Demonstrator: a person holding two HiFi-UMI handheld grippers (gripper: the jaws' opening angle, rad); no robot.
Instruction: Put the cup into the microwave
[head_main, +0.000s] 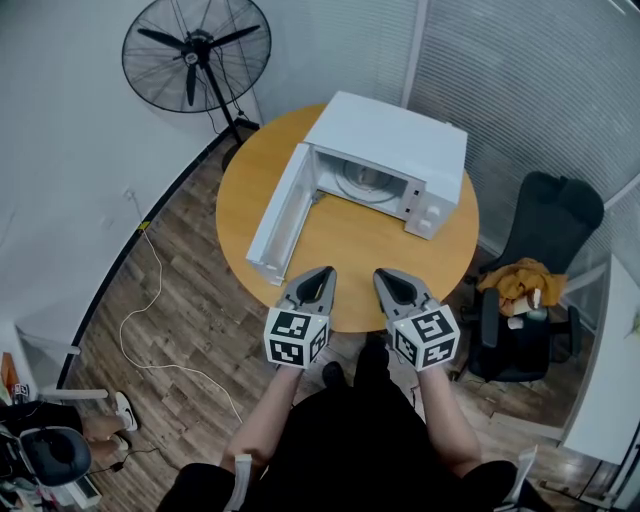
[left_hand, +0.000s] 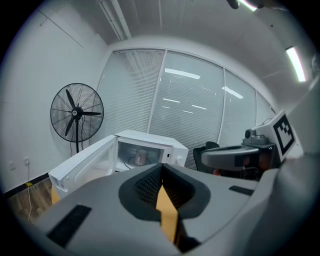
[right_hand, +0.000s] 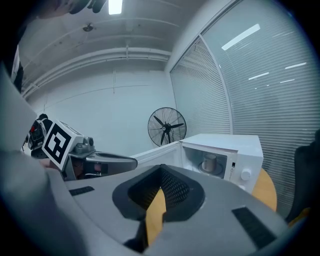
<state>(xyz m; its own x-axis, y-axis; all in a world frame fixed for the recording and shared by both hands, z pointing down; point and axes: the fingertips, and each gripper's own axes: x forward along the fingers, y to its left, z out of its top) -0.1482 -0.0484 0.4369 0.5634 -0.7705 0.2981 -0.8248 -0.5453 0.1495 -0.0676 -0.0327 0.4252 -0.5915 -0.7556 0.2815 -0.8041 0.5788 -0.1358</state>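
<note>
**deskside_dan:** So where's the cup (right_hand: 209, 162) right now? From my spot I only see the microwave (head_main: 395, 140).

**corner_watcher:** It's inside the microwave, sitting on the glass turntable (head_main: 362, 182), roughly in the middle. It stands upright with its long axis vertical and its mouth facing up. I can't make out a handle from here.

**deskside_dan:** And the door?

**corner_watcher:** The door (head_main: 280, 215) is swung wide open on its left hinge, and its free end reaches out toward the near-left edge of the round wooden table (head_main: 350, 250). The open cavity faces the person.

**deskside_dan:** Is either gripper holding anything?

**corner_watcher:** No. The left gripper (head_main: 322, 272) has its jaw tips pressed together with nothing between them, just the table's orange showing through the slot lower down. The right gripper (head_main: 383, 273) is the same, tips closed and empty. They hover side by side over the near edge of the table, both pointing at the microwave and well apart from it.

**deskside_dan:** What else is around?

**corner_watcher:** A standing fan (head_main: 196, 52) is on the floor beyond the table to the left. A black chair (head_main: 540, 220) is off to the right with an orange cloth (head_main: 520, 278) heaped just beside it. A white cable (head_main: 140, 330) loops across the wood floor.
</note>
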